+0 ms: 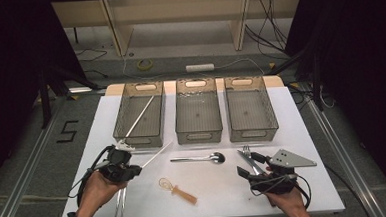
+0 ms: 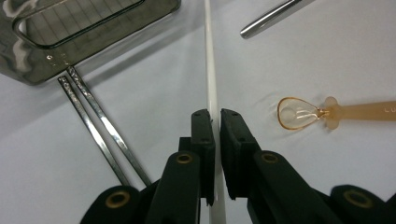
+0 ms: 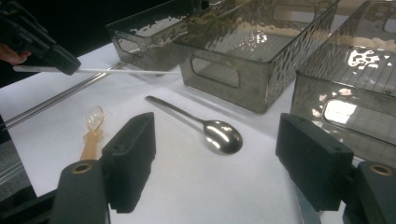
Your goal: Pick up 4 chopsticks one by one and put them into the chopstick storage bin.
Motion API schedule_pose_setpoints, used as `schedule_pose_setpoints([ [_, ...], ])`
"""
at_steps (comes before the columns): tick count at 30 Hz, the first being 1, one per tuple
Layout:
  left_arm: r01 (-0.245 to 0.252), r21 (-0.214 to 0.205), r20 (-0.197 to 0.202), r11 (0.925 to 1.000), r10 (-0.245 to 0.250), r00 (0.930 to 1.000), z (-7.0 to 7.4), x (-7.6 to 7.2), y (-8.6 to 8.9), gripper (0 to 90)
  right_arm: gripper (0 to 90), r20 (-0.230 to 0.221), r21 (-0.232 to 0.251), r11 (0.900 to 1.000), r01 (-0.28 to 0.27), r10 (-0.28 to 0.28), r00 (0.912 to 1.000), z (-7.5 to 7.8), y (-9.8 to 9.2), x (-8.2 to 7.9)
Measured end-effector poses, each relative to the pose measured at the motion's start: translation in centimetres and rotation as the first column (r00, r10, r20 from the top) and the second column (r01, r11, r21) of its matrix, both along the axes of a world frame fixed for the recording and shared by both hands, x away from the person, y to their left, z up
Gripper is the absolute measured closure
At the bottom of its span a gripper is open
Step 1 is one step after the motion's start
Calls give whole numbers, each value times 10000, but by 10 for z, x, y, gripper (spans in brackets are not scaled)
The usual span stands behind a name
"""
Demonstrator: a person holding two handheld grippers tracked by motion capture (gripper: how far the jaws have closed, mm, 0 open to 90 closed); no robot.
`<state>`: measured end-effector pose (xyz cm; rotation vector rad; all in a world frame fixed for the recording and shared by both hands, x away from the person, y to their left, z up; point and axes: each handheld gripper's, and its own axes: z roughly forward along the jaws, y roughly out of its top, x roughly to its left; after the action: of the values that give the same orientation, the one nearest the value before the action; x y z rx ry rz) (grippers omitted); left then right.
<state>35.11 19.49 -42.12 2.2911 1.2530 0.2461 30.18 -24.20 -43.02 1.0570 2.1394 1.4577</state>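
Three smoky translucent plastic bins (image 1: 199, 133) in a row along the far edge of the white table (image 1: 302, 133); a second white chopstick (image 1: 140, 115) leaning slantwise in the leftmost bin. Between the hands: a polished steel spoon (image 1: 203, 158) lying crosswise with bowl to the right, and a small amber plastic spoon with clear bowl (image 1: 177, 189) nearer the front edge. A pair of shiny metal chopsticks (image 2: 100, 128) flat on the table by the left hand, ends close to the left bin's wall. Steel forks (image 1: 248, 158) just beyond the right gripper. Faint embossed letters on the amber handle, too small to read; a black "5" (image 1: 68, 131) marked on the floor left of the table.

Left gripper (image 1: 129, 168) clenched on a thin white plastic chopstick (image 2: 210, 70), pinched near its rear end, lifted off the table, long axis aimed up-right toward the gap between left and middle bins. Right gripper (image 3: 215, 158) released, jaws wide apart, nothing between them, spoon bowl ahead.
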Motion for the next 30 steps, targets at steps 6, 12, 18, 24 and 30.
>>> schedule_pose_setpoints([
  [6,-195,-235,209,9995,200,9996,7,-1,10,842,297,-5,-9,10000,-6,6,10000,0,0,0],
  [12,-270,-512,443,9983,293,9986,14,-2,14,842,297,-9,-26,10000,-16,16,10000,0,0,0],
  [18,-228,-820,655,9964,282,9975,23,-3,14,842,297,-5,-25,10000,-8,8,10000,0,0,0],
  [24,-266,-1114,887,9934,366,9954,32,3,15,841,297,-41,-14,10000,6,-6,10000,-1,0,0],
  [30,-359,-1273,1164,9912,509,9919,39,14,15,841,297,-40,-1,10000,4,-4,10000,-1,0,1],
])
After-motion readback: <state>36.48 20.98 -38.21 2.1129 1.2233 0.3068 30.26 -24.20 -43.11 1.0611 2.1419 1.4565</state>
